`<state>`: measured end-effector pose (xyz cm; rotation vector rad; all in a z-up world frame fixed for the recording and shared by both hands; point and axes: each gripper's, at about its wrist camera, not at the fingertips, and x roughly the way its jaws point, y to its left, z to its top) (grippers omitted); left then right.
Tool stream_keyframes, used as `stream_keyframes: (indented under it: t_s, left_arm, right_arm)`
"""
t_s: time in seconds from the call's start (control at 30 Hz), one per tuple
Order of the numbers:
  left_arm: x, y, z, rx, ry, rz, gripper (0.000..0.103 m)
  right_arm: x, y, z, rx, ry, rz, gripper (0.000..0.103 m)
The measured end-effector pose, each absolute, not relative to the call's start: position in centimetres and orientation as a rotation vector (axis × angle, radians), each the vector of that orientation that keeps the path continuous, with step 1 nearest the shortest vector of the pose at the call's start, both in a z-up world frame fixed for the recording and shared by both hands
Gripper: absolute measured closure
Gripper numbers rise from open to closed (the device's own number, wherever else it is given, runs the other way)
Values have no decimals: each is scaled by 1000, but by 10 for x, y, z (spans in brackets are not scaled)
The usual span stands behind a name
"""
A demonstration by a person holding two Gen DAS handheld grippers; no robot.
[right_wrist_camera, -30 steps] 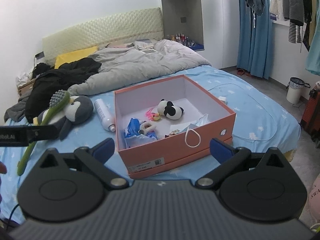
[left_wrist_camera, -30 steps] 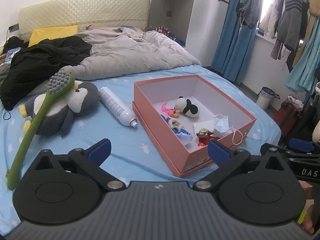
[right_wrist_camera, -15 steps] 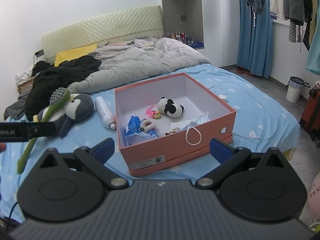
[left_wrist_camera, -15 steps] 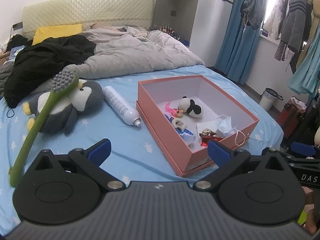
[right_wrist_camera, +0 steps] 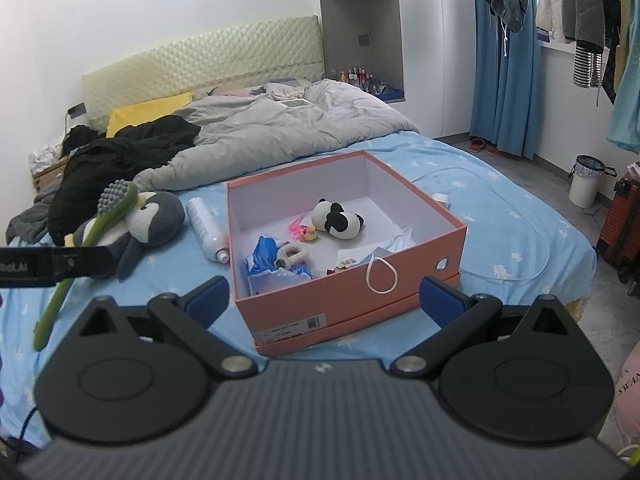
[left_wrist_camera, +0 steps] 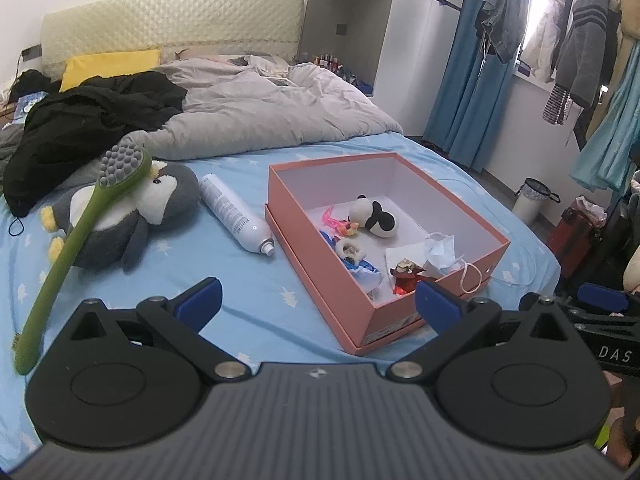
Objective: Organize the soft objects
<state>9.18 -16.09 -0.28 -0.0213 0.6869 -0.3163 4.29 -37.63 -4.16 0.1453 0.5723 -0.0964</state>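
Note:
An open pink box (left_wrist_camera: 396, 312) (right_wrist_camera: 352, 300) sits on the blue bed. It holds a small panda plush (left_wrist_camera: 372, 218) (right_wrist_camera: 338, 222), a face mask (left_wrist_camera: 442, 250), a blue wrapper (right_wrist_camera: 262, 256) and small trinkets. A grey penguin plush (left_wrist_camera: 132, 220) (right_wrist_camera: 144, 222) lies left of the box with a green long-handled brush (left_wrist_camera: 76, 240) (right_wrist_camera: 96, 236) across it. A white spray bottle (left_wrist_camera: 234, 214) (right_wrist_camera: 204, 228) lies between them. My left gripper (left_wrist_camera: 316, 304) and right gripper (right_wrist_camera: 324, 300) are both open and empty, in front of the box.
A grey duvet (left_wrist_camera: 260, 116) and black clothes (left_wrist_camera: 88, 116) cover the far half of the bed. A white bin (right_wrist_camera: 584, 182) and a red suitcase (right_wrist_camera: 624, 220) stand on the floor at the right. Clothes hang by the blue curtains (right_wrist_camera: 504, 56).
Both grippers have drawn slightly nearer the bed, so the box and plush sit a little closer. Nothing has been taken or moved.

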Motion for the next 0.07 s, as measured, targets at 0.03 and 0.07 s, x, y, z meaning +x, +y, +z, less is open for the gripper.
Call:
stream_keyframes:
  t_s: [0.03,0.07]
  left_arm:
    - [91,-161,-3,-20,687,-318,0]
    - [91,-162,-2,-20,688,-321,0]
  right_arm:
    - [43,-376,-42,144,571,-97,0]
    - [43,-376,-41,144,572,-98,0]
